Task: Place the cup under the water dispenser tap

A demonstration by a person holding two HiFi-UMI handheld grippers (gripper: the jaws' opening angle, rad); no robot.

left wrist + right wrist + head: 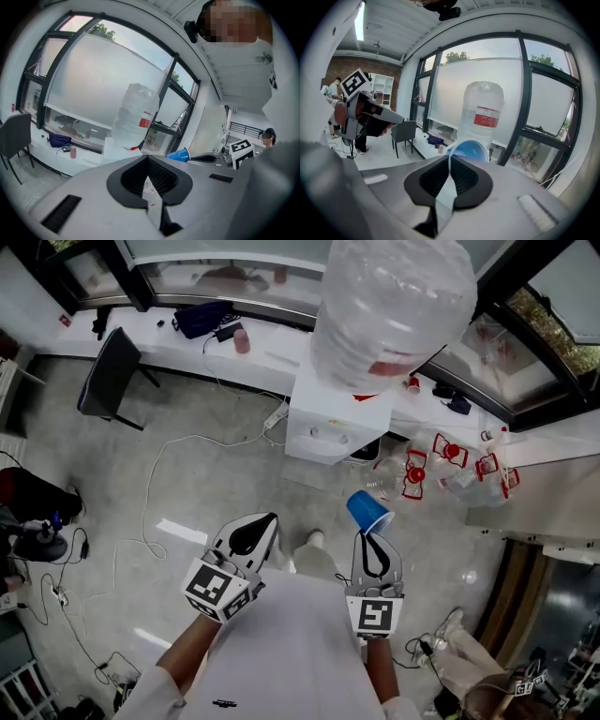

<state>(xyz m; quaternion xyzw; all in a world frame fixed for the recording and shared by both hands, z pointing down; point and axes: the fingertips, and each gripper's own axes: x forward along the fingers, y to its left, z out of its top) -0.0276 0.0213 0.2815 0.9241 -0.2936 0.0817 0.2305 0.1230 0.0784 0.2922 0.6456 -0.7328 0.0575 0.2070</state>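
A blue cup hangs tilted in front of me, and my right gripper is shut on its rim. In the right gripper view the cup sits just past the jaw tips, with its open mouth toward the camera. The white water dispenser stands ahead under a big clear bottle, some way from the cup. The bottle rises behind the cup. My left gripper is level with the right one, shut and empty. The left gripper view shows the cup to its right.
A dark chair stands at the far left by a white counter that runs under the windows. White cables trail over the grey floor. Red-and-clear items lie right of the dispenser. A person stands behind, left.
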